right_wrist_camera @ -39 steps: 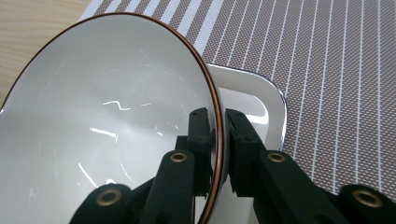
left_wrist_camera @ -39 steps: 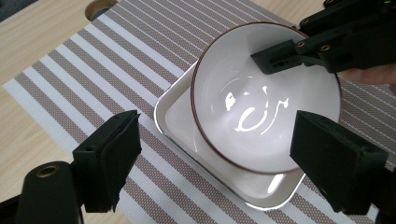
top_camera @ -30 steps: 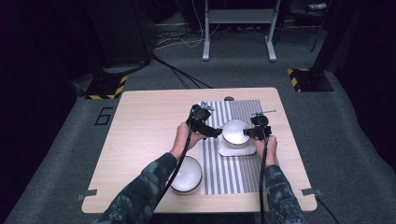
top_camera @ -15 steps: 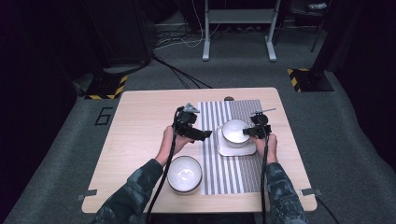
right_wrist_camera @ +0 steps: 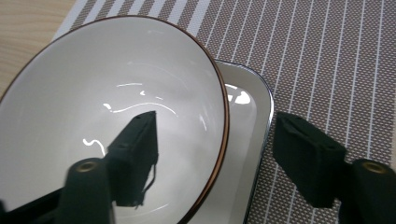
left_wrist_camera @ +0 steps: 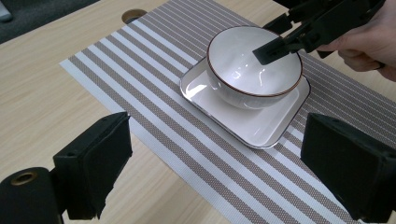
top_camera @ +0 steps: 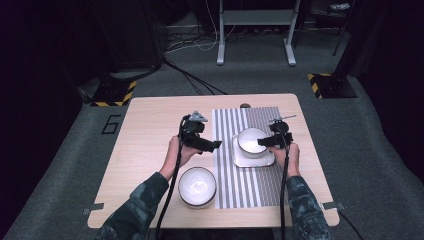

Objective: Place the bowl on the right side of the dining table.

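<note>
The right hand-held gripper [top_camera: 269,141] has its jaws apart, astride the rim of a white bowl with a brown rim [top_camera: 251,140]: one jaw sits inside the bowl, the other outside over the square white plate [top_camera: 252,160] on which the bowl stands. Whether the jaws touch the rim is hard to tell. The left hand-held gripper [top_camera: 210,146] is spread wide and empty, hovering just left of the striped placemat [top_camera: 240,190], pointed toward the bowl. A second white bowl [top_camera: 197,186] rests on the wooden surface [top_camera: 145,145] at the placemat's near left edge.
</note>
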